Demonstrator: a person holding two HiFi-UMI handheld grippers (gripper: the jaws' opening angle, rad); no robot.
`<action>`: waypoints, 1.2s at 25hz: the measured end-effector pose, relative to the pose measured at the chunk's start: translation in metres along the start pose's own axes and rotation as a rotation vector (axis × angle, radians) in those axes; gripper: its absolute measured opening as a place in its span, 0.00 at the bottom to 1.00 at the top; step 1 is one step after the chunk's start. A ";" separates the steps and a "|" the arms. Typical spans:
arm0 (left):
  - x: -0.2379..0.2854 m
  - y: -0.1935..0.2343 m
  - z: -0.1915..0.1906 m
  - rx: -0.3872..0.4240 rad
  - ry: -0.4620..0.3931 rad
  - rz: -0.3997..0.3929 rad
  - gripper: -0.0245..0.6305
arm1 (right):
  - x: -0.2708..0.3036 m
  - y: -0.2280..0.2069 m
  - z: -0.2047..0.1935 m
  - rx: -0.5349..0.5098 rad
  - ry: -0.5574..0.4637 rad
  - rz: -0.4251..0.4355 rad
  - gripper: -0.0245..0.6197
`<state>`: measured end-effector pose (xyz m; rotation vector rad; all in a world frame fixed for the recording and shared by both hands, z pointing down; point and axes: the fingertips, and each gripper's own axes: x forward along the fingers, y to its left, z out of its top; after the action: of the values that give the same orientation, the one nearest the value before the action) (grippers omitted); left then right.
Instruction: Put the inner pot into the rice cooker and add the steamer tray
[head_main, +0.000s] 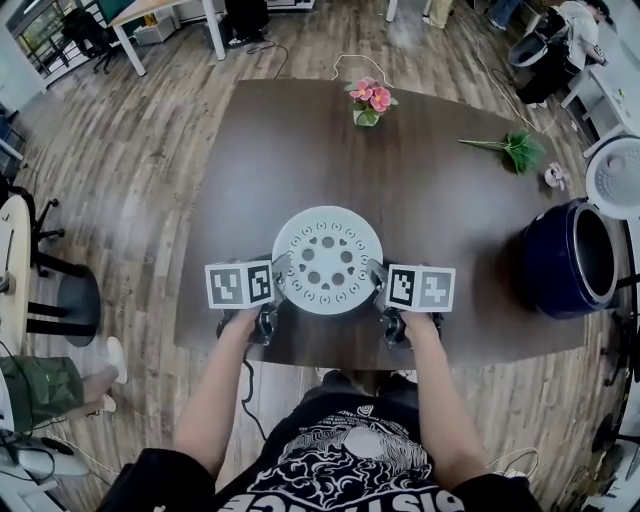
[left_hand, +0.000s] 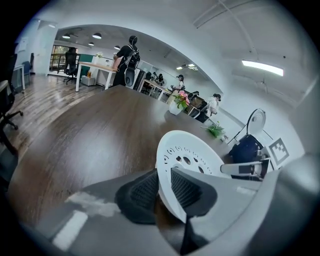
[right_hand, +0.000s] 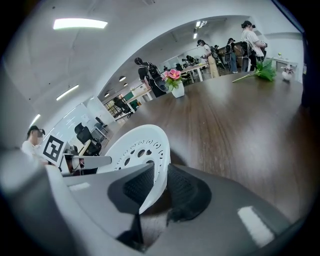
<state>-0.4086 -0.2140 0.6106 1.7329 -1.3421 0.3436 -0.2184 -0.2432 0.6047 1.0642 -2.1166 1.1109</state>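
Both sides of the white steamer tray (head_main: 327, 260) are pinched right now. The left hand-held gripper (left_hand: 162, 187) has its jaws nearly together, with the tray's left rim squeezed between the dark pads. The right hand-held gripper (right_hand: 156, 186) does the same on the right rim. The tray is at the middle of my edge of the bench (head_main: 250, 170). I cannot tell if it rests on the wood or is just off it.

To do this step well, I think I should keep both grips tight and lift both sides together, so the tray stays flat and does not slip out. Then I should carry it right to the rice cooker (head_main: 545, 262) and lower it straight down so the rim lands evenly all round.

The rice cooker stands well apart, at the right end of the bench, with its lid (head_main: 618, 175) swung up. Inside I see a pale grey wall, which I take to be the inner pot (head_main: 598, 255), already in. I cannot see any food or water in it from here. The tray is full of holes and holds nothing. A vase of pink flowers (head_main: 367, 103) and a green sprig (head_main: 515, 148) lie at the far side.
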 end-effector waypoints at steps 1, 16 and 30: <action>0.000 -0.004 0.001 0.003 -0.004 -0.005 0.17 | -0.004 -0.002 0.002 0.003 -0.010 -0.002 0.16; 0.020 -0.109 0.037 0.129 -0.061 -0.096 0.17 | -0.089 -0.060 0.039 0.047 -0.203 -0.048 0.15; 0.048 -0.264 0.095 0.273 -0.149 -0.255 0.17 | -0.220 -0.134 0.106 0.046 -0.464 -0.119 0.14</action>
<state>-0.1853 -0.3137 0.4650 2.1683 -1.1995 0.2665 0.0056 -0.2923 0.4470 1.5704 -2.3397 0.9244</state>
